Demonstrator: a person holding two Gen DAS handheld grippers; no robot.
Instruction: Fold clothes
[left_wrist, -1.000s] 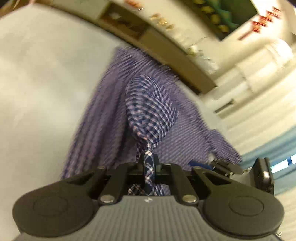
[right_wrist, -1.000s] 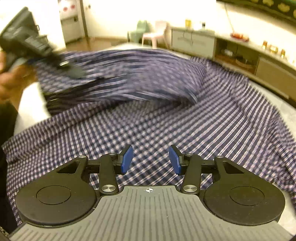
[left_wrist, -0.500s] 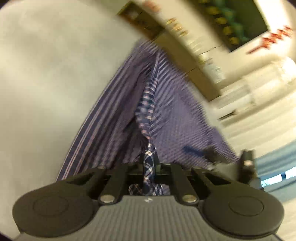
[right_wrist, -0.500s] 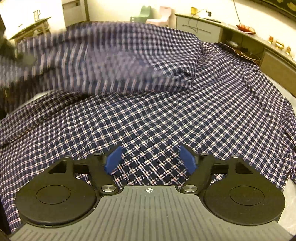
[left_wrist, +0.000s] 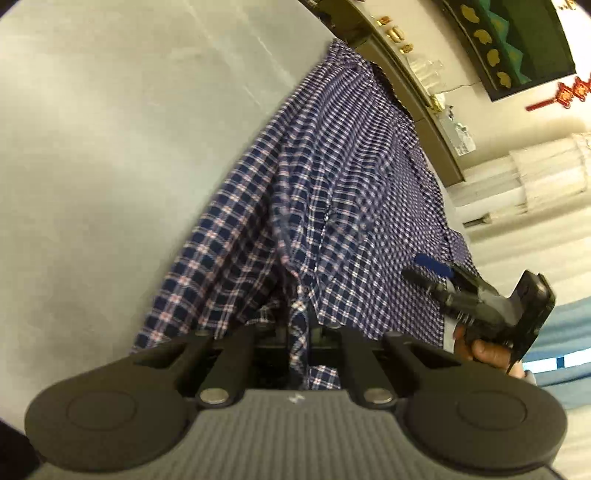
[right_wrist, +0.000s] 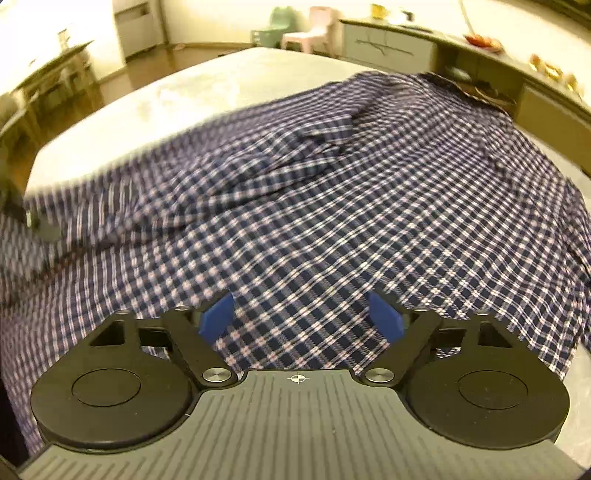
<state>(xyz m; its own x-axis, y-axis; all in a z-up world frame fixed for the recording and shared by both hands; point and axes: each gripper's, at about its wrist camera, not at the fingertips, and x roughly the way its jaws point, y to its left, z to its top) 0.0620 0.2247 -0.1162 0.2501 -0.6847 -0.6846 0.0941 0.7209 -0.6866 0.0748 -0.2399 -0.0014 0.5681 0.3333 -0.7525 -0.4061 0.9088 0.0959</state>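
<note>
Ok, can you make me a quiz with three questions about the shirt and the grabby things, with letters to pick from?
1. Where does the checked shirt lie?
A. on the pale table
B. on a chair
C. on the floor

2. What colour are the pads on the right gripper?
A. red
B. blue
C. green

3. How are the jaws of the left gripper?
A. wide open
B. shut on a fold of the shirt
C. shut on nothing

Answers: 1 A, the shirt spreads over the tabletop; 2 B, both pads are blue; 3 B, checked cloth is pinched between them.
</note>
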